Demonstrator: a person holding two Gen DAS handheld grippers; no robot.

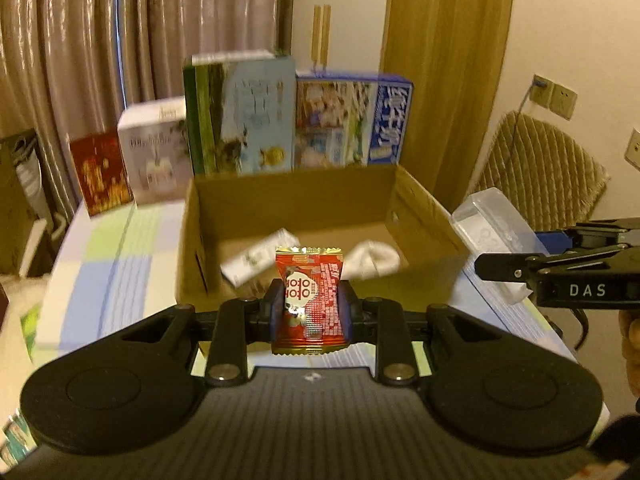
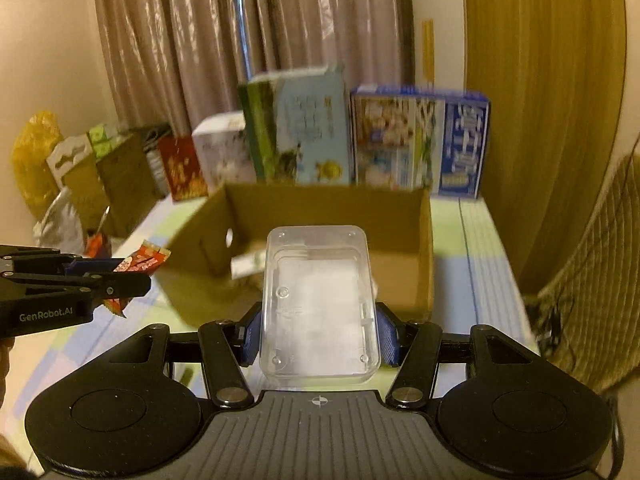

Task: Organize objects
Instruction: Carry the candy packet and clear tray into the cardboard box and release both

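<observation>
Holding both loads toward the cardboard box [image 1: 320, 200] for dropping in: left gripper [image 1: 309, 308] fingers clamp a red candy packet [image 1: 310, 296], right gripper [image 2: 319, 336] fingers pinch a clear plastic case [image 2: 320, 304].

dim warm yellowish indoor light, heavy motion blur beyond the jaws, sharp close up, fisheye bending edges, sheen on curtains [image 1: 100, 60]

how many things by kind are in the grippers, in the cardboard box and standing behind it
held in grippers: 2, red packet and clear case
in the cardboard box: 2, white carton and a white item
standing boxes behind: 4
total: 8
</observation>
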